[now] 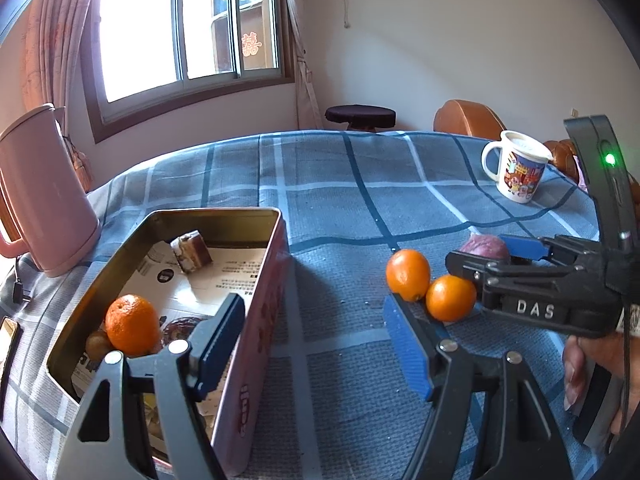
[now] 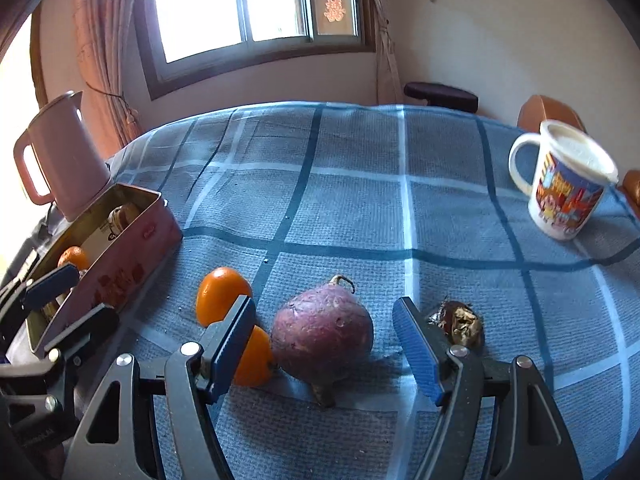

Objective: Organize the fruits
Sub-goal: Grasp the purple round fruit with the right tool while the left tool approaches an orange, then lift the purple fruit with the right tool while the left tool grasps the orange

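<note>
Daylight from a wide window (image 1: 188, 28) falls across the blue checked tablecloth (image 2: 360, 208) where you are sorting fruit. Two oranges (image 1: 408, 274) lie touching each other on the cloth, with a purple sweet potato (image 2: 322, 340) just beside them and a shrivelled brown fruit (image 2: 460, 324) a little further to its right. Your right gripper (image 2: 324, 348) stands with its jaws apart around the sweet potato; the blue pads sit clear of its sides and grip nothing, and the left pad partly covers the nearer orange (image 2: 254, 356). Your left gripper (image 1: 316, 344) is likewise spread and empty: one finger hangs over the inside of the tin (image 1: 256, 320), the other over bare cloth near the two oranges. In the open tin, at your left, a third orange (image 1: 132, 324) rests at the near end on printed paper, touching a small brown fruit (image 1: 97, 345), and a wrapped snack (image 1: 191, 257) lies toward the far end. Beyond the tin stands a pink kettle (image 1: 44, 196), upright at the table's edge. A cartoon mug (image 2: 564, 184) stands well apart at the far right. Behind the table are a dark stool (image 1: 360, 114) and a brown chair (image 1: 468, 118). Your hand (image 1: 588, 372) shows on the right gripper's handle.
</note>
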{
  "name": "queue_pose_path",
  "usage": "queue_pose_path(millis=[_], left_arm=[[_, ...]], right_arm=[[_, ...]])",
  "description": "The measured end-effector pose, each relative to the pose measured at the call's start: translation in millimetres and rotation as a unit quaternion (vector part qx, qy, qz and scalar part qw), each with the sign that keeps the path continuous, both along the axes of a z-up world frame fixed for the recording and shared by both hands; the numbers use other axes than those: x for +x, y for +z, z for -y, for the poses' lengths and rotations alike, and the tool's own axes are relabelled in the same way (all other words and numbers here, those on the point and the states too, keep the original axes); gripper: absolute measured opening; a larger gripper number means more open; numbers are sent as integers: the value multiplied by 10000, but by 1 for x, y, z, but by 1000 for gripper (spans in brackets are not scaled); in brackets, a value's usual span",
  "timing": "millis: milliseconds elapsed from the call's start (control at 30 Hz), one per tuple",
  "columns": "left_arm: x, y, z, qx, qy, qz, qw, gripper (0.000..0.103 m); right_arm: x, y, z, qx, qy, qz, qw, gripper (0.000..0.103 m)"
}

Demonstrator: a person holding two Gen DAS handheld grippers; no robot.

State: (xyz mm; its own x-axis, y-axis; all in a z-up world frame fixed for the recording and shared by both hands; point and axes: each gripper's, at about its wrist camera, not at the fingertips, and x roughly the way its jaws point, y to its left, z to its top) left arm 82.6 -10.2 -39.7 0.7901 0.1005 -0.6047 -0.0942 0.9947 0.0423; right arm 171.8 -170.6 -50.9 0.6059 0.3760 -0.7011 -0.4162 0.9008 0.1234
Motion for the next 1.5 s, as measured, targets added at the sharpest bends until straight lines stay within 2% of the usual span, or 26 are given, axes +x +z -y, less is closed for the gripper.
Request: queue_pose_path(millis=[100,167,233,300,467,700,900,1067,1133,1233,1300,1500], left_arm=[[-1,0,2,7,-22,12,10000,75],[-1,0,2,22,-16,11,10000,75],[-1,0,3,11,-14,11,10000,75],[-1,0,5,4,-25,6,10000,75],[1,-1,22,79,-214,-38,9997,75],[12,-3,49,-85,-495,-195,9985,75],[31,-11,66,-237,-526,-492,9971,74],[44,-21,68,-584,-455,-803,9940,73],[46,-24,69,-656,-471,-896,9927,70],[50,-28,68,-808,-526,-1010,9902,60],[49,-28,67,-881,-553,-1021,9893,44],[41,-24,63,-1060,-644,-892,9883,44]], right_arm=[[4,-3,5,212,6,-169,9996,70],[4,-3,7,405,115,-248,9988,58],[1,-3,7,378,129,-208,9990,52],[-2,-2,8,503,251,-213,9982,52],[-20,10,15,456,119,289,9985,52],[-40,22,45,339,-348,882,9949,52],[-40,24,65,507,-510,929,9931,52],[-42,24,64,510,-454,961,9930,53],[-41,24,64,508,-419,956,9932,53],[-42,24,63,509,-405,952,9933,53],[-43,24,63,502,-390,971,9932,53],[-46,26,62,474,-365,1057,9926,53]])
